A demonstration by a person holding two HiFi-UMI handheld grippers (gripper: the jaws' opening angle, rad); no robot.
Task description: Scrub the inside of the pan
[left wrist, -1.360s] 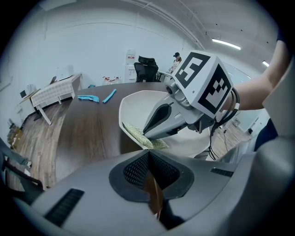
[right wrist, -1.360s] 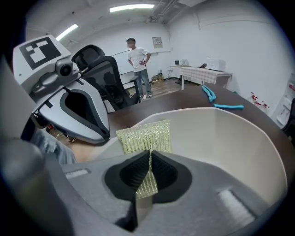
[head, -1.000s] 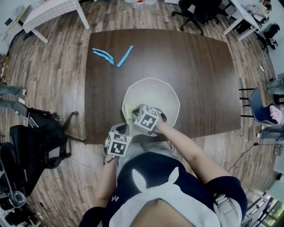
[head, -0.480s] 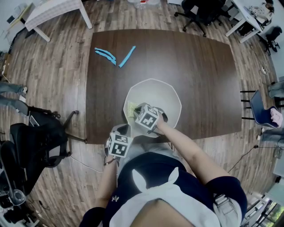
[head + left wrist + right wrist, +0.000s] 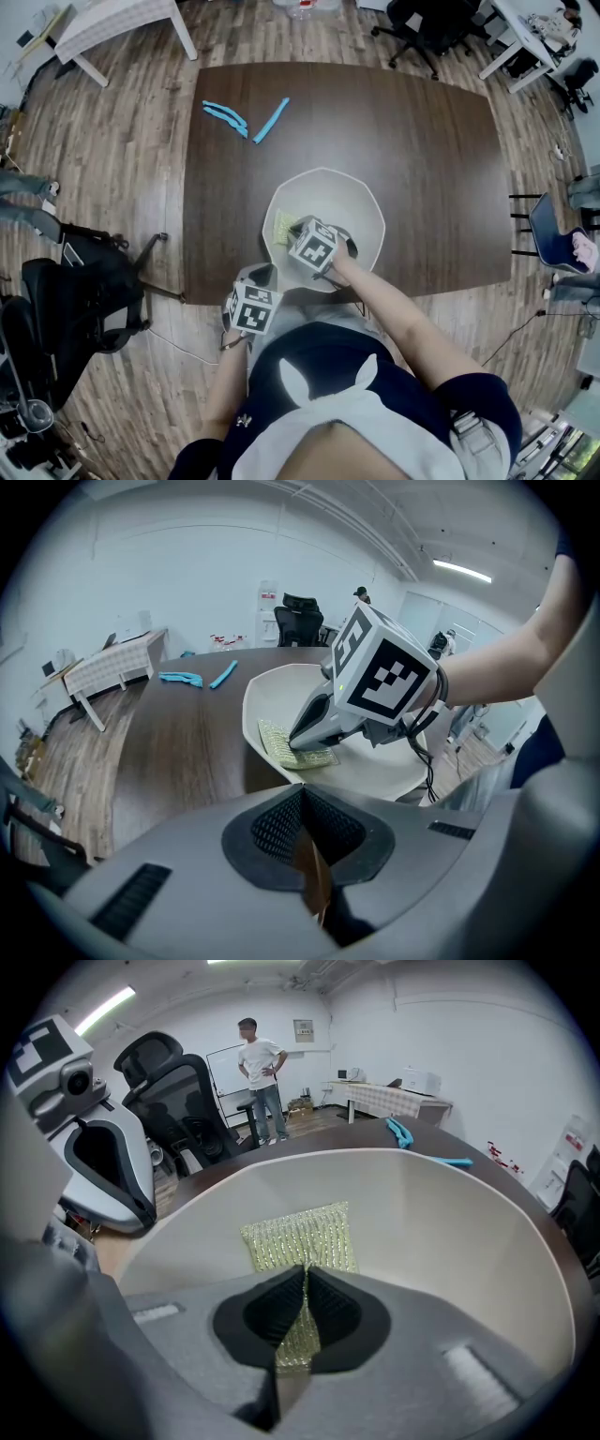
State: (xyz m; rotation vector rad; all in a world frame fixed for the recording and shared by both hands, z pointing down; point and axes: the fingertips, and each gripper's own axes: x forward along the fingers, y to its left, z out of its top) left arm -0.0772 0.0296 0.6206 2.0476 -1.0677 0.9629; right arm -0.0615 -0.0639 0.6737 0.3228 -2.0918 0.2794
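A white pan (image 5: 349, 208) stands near the front edge of the dark table. A yellow-green scrub pad (image 5: 278, 228) lies against its left inner wall. My right gripper (image 5: 292, 232) reaches down into the pan and is shut on the pad's near edge (image 5: 301, 1234). The pad's weave shows between the closed jaws (image 5: 305, 1279). My left gripper (image 5: 264, 278) sits at the pan's near-left rim by the table edge. It (image 5: 303, 797) is shut on a thin brown piece, apparently the pan's handle. From the left gripper view the right gripper (image 5: 298, 748) presses the pad (image 5: 277, 742) on the pan wall (image 5: 375, 772).
Two blue tools (image 5: 224, 118) (image 5: 269, 119) lie at the table's far left corner. A black chair (image 5: 66, 300) stands left of the table, and office chairs (image 5: 422, 23) stand behind it. A person (image 5: 260, 1065) stands across the room.
The right gripper has shifted a little inside the pan with the pad in its jaws. The left gripper has kept still.
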